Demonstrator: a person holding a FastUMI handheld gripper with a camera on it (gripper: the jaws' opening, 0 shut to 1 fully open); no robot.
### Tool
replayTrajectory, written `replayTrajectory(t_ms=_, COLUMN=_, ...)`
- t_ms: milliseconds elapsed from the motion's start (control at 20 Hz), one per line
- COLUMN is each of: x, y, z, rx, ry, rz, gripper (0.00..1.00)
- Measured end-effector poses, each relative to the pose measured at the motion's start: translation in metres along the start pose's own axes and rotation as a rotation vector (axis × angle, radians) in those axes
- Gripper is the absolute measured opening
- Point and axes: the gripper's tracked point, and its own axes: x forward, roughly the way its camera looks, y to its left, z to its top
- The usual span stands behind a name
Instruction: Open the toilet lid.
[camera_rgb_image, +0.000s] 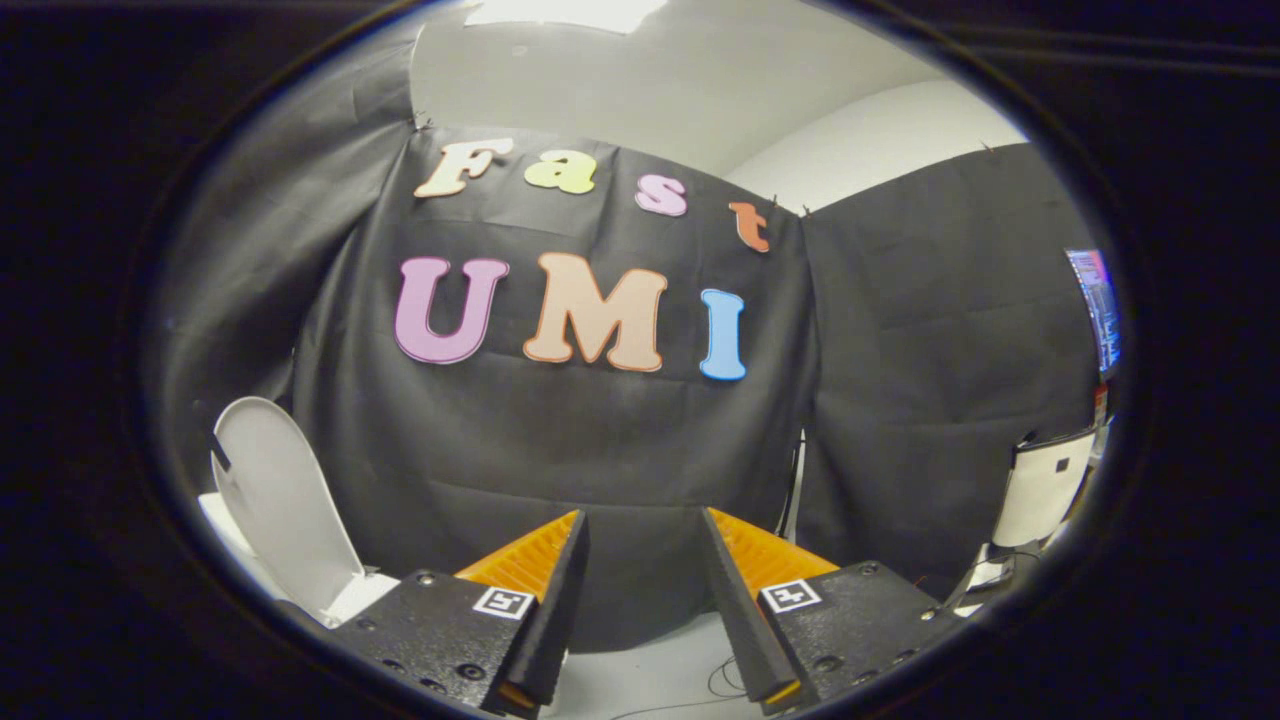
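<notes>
Now the gripper (645, 530) points at the black cloth wall (560, 440), its two fingers (545, 575) spread apart at the bottom centre of the frame with nothing between them, so they are released and touch nothing.

At the lower left of the frame, well to the left of the left finger, the toilet lid (285, 500) stands raised, its pale oval inner face turned toward the camera and leaning slightly back against the cloth. A small dark piece (219, 450) sits on its left edge (what it is cannot be made out). At the lid's foot, a white part of the toilet (362, 595) shows just beside the gripper's body; the bowl and seat are hidden behind the gripper and cut off by the round edge.

Between the fingers, low down, a strip of pale floor (650, 670) shows, with a thin dark wire (722, 682) lying on it.

Above the cloth, at the upper centre, a grey-white ceiling (650, 90) shows with a bright panel at the very top. At the far right, a lit screen (1100, 305) hangs above a white object (1040, 485) with a dark frame, both squeezed by the lens and hard to make out.
</notes>
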Motion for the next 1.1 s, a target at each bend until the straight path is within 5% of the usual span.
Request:
replayTrajectory(t_ms=550, x=0.022, y=-0.002, z=-0.022, rx=0.062, ry=0.02, rz=0.087, gripper=0.68)
replayTrajectory(t_ms=1100, x=0.022, y=-0.011, z=-0.046, rx=0.097, ry=0.058, rz=0.081, gripper=0.68)
